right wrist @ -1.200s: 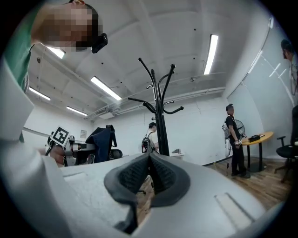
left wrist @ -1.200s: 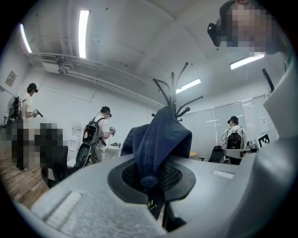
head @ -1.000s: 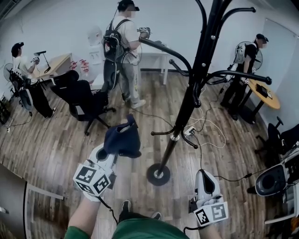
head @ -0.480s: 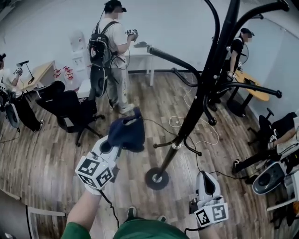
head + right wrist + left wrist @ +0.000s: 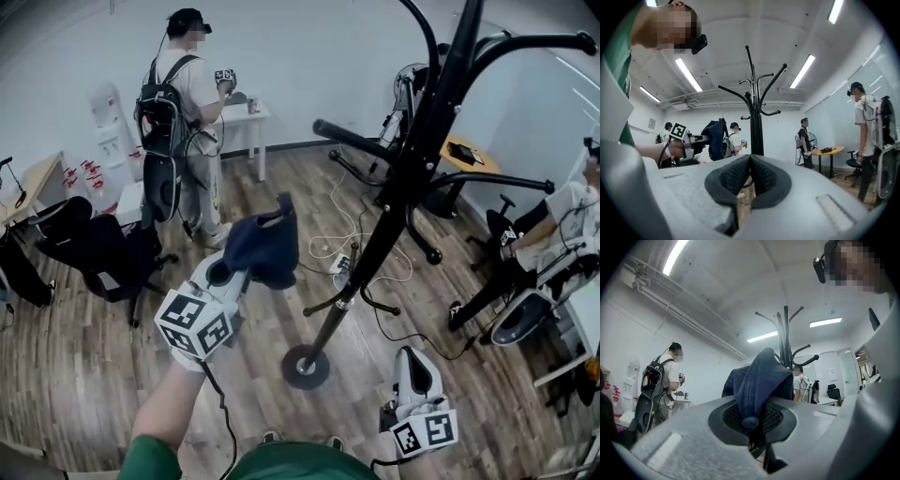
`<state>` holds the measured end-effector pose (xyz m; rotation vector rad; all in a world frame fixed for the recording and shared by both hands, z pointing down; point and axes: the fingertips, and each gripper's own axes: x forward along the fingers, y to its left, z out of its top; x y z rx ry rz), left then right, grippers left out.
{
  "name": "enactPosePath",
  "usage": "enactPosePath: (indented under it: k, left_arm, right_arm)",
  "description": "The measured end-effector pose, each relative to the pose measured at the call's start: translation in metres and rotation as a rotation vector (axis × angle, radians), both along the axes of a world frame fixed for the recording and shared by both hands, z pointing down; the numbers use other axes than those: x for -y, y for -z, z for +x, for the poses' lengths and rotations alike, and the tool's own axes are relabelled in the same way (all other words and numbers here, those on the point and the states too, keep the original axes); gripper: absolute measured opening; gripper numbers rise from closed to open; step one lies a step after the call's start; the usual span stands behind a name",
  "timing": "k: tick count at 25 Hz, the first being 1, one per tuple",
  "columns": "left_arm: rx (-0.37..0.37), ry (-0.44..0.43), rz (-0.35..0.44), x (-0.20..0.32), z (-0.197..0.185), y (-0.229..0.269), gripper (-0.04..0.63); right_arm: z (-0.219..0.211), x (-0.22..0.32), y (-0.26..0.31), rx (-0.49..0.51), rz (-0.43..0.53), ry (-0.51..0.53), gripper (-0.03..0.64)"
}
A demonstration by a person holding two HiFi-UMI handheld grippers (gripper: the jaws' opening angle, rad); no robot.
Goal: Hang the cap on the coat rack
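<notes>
Cap (image 5: 265,248) is clamped in the left gripper's (image 5: 236,278) jaws near the coat rack (image 5: 412,159); the right gripper's (image 5: 413,354) jaws are pressed together, empty.

Soft navy cloth cap (image 5: 267,248), glossy black metal coat rack (image 5: 405,183), matt wood-plank floor (image 5: 84,356).

Bright, even light all round, coming down from the ceiling strip lights (image 5: 686,74). The one at the top left of the left gripper view is blown out white. Shadows fall soft on the wood floor (image 5: 84,347). There's heavy fisheye bend: the coat rack (image 5: 420,122) bows in the head view, and both gripper views go black at the corners. The left gripper (image 5: 752,420) blurs close to the lens, and the cap (image 5: 761,380) reads dark, its folds barely showing.
</notes>
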<state>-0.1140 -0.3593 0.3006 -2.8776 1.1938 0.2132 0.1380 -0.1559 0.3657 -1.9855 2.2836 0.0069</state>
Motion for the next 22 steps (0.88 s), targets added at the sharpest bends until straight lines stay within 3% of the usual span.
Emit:
enactPosePath:
  k: [12, 22]
  left_arm:
    - [-0.027, -0.142, 0.021, 0.069, 0.037, 0.021, 0.026]
    - [-0.041, -0.199, 0.039, 0.091, 0.064, 0.037, 0.027]
  right_arm:
    - [0.004, -0.02, -0.001, -0.009, 0.003, -0.213, 0.002]
    - [0.01, -0.033, 0.001, -0.014, -0.005, -0.296, 0.002]
